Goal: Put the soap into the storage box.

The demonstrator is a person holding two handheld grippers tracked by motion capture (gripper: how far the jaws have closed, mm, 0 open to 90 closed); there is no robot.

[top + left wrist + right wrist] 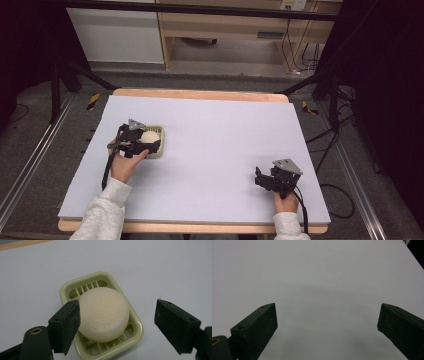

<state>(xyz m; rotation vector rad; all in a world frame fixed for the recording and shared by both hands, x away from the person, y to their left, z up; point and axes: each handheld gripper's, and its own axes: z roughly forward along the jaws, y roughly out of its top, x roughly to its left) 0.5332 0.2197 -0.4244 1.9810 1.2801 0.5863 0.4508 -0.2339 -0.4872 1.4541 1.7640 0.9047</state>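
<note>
We see a wide table covered by a pale lilac-grey sheet, with a wooden edge showing at its far and near sides. On its left part sits a pale green soap dish with a slatted floor, and in it lies a round cream-white bar of soap, resting flat on the slats and filling most of the dish.

The left gripper hangs over the dish with its jaws spread wide. In the left gripper view its left pad touches the side of the soap or sits just against it, while the right pad stands well apart, beyond the dish's rim over the bare sheet. Nothing is held.

The right gripper sits low at the table's near right, well apart from the dish. In the right gripper view we find its jaws wide apart too, with bare sheet between them.
</note>
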